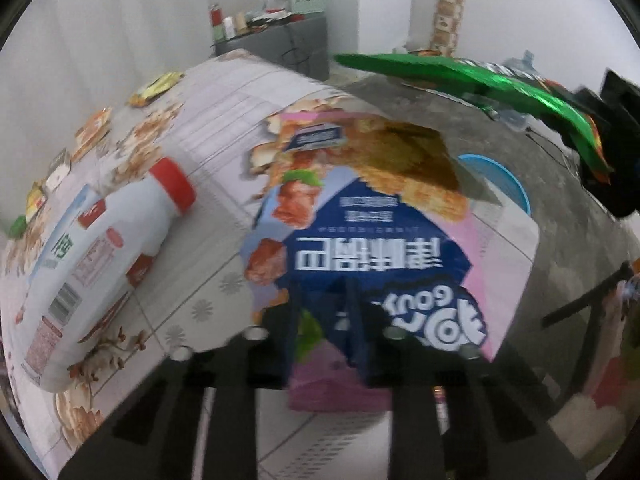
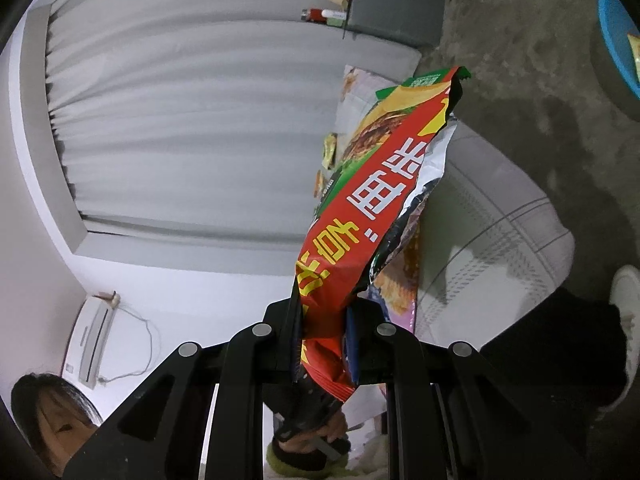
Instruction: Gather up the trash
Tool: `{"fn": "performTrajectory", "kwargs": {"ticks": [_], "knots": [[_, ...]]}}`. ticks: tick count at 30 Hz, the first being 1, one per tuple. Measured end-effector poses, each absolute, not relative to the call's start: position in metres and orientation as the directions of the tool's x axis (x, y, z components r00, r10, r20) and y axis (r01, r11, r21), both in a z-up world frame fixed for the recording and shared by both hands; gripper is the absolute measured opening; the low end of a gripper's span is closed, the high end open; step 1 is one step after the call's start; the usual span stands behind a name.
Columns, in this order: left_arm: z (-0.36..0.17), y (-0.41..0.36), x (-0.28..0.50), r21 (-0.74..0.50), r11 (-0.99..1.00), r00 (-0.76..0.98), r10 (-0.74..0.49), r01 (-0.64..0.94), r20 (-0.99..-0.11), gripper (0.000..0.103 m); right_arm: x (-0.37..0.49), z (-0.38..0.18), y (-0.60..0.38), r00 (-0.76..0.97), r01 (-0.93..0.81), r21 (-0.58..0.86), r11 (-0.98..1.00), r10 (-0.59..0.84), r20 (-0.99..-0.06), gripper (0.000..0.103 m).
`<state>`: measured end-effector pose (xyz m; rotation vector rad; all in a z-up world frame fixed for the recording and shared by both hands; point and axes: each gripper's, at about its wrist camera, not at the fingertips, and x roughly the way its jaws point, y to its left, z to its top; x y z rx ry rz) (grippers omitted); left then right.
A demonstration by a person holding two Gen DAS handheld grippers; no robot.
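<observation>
My left gripper (image 1: 328, 316) is shut on a pink and blue snack bag (image 1: 360, 216), which fans out ahead of the fingers over the table's edge. A white bottle with a red cap (image 1: 100, 256) lies on its side on the flowered tablecloth (image 1: 224, 104), to the left of the bag. My right gripper (image 2: 326, 340) is shut on a red and green foil snack bag (image 2: 372, 200) that sticks out in front of it. That same bag (image 1: 460, 76) shows from its green side at the upper right of the left wrist view, above the floor.
A blue bin (image 1: 508, 184) stands on the grey floor beyond the table edge, partly behind the pink bag; it also shows as the blue bin (image 2: 616, 36). Several small wrappers (image 1: 156, 88) lie along the table's far left side. A person's shoe (image 2: 628, 300) is on the floor.
</observation>
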<state>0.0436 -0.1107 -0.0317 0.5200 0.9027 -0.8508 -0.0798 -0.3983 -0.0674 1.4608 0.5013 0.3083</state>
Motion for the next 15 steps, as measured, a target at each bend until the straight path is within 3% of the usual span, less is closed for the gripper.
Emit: {"fn": "performTrajectory", "kwargs": {"ticks": [2, 5, 11, 13, 14, 15], "knots": [[-0.033, -0.114, 0.033, 0.11, 0.551, 0.381, -0.406, 0.827, -0.831, 0.0, -0.083, -0.065, -0.396, 0.864, 0.096, 0.99, 0.105, 0.484, -0.135, 0.016], [-0.034, -0.117, 0.023, 0.185, 0.532, 0.436, -0.397, 0.826, -0.808, 0.0, -0.096, -0.059, -0.396, 0.872, 0.086, 0.989, 0.119, 0.472, -0.133, 0.016], [-0.019, -0.109, 0.016, 0.127, 0.492, 0.399, -0.5, 0.861, -0.768, 0.001, -0.119, -0.053, -0.394, 0.887, 0.061, 0.99, 0.124, 0.448, -0.111, 0.016], [-0.013, -0.105, 0.007, 0.109, 0.453, 0.369, -0.537, 0.885, -0.759, 0.017, -0.124, -0.055, -0.392, 0.889, 0.051, 0.991, 0.125, 0.447, -0.102, 0.016], [-0.011, -0.101, 0.001, 0.085, 0.422, 0.334, -0.563, 0.902, -0.756, 0.038, -0.125, -0.058, -0.39, 0.889, 0.049, 0.991, 0.124, 0.446, -0.1, 0.016], [-0.01, -0.098, -0.004, 0.079, 0.398, 0.317, -0.577, 0.914, -0.753, 0.051, -0.127, -0.06, -0.389, 0.89, 0.049, 0.991, 0.122, 0.445, -0.099, 0.016]]}}
